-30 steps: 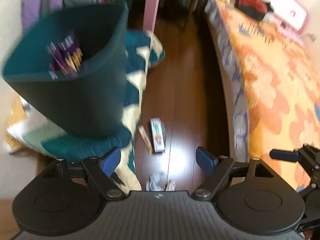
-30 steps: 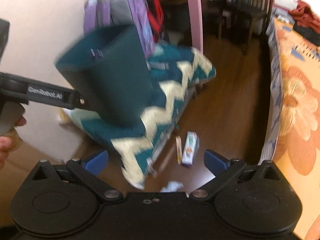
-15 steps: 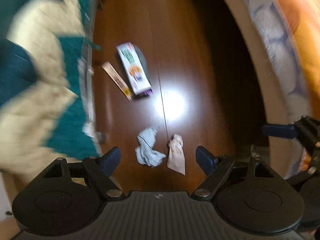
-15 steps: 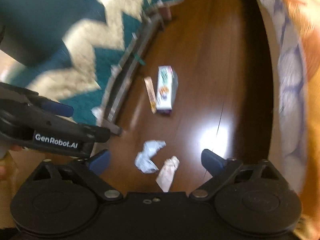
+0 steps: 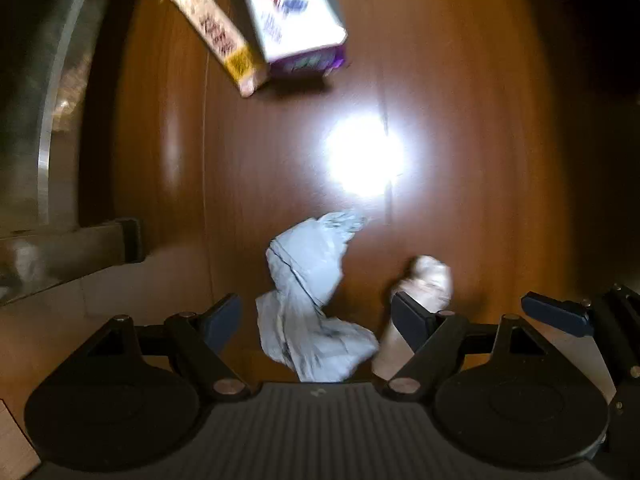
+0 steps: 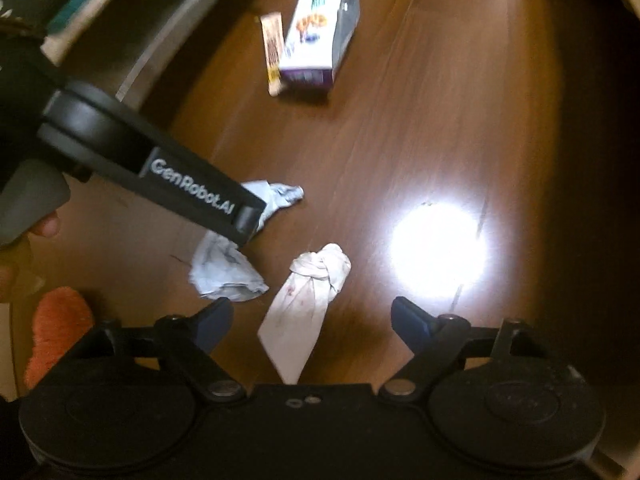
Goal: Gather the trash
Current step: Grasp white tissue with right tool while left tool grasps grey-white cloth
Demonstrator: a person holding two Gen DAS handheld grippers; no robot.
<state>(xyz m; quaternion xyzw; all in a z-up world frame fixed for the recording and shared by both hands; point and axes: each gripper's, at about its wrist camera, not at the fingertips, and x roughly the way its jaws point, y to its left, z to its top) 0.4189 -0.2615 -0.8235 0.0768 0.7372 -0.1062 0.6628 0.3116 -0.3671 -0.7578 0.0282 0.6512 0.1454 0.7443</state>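
Both hand-held grippers, left [image 5: 316, 316] and right [image 6: 312, 320], hang wide apart and empty over the floor [image 6: 400, 128], grey wad [image 5: 308, 304] between left jaws, knotted wrapper [image 6: 308, 300] between right's, which have just been closing; side-by-side scraps risk a collision or a pad nudging the wrong piece.

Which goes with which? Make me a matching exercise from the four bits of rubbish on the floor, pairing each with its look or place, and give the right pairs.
Things:
1. crumpled grey paper
2. knotted pale bag
3. white and purple carton
4. slim wrapper bar

Descriptions:
A. lies along the carton's left side
B. tied at one end, between the open fingers of the right gripper
C. lying flat, orange picture on its top face
D. between the open fingers of the left gripper

Pairs: 1-D, 2-B, 3-C, 4-A
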